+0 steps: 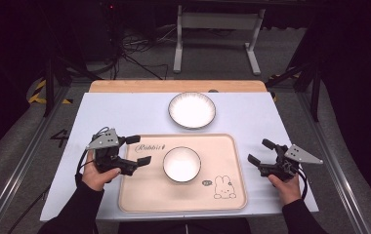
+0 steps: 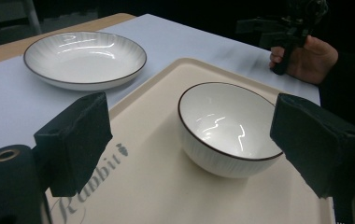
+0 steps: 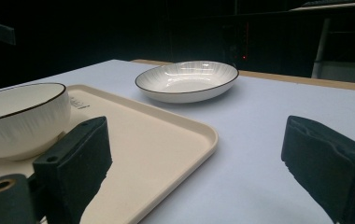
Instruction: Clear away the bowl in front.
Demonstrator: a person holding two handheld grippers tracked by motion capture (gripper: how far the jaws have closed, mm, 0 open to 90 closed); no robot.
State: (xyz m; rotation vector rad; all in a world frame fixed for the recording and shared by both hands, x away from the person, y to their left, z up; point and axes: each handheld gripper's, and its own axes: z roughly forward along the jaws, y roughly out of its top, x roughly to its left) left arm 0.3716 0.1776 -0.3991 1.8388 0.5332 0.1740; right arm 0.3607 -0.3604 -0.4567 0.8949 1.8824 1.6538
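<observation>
The left claw [image 1: 135, 149] stands with its jaws well apart and nothing between the pads; it hovers over the left edge of the tray [image 1: 139, 195], pointing toward the bowl [image 1: 181, 164]. In the left gripper view the bowl [image 2: 229, 128] sits just beyond the open jaws, touching neither, and the right jaw cuts off a sliver of its rim. The tray's lettering is partly hidden behind the left jaw there.

The right claw [image 1: 262, 150] is also spread wide and empty, hanging over bare worktop [image 1: 125, 109] just right of the tray. In the right gripper view the bowl [image 3: 21, 119] is cut off at the left edge, and the tray's corner [image 3: 185, 135] lies between the jaws.

The bowl stands upright near the tray's middle. Farther back, off the tray, a plate [image 1: 192, 110] rests on the worktop. The room beyond is dark and hard to make out.
</observation>
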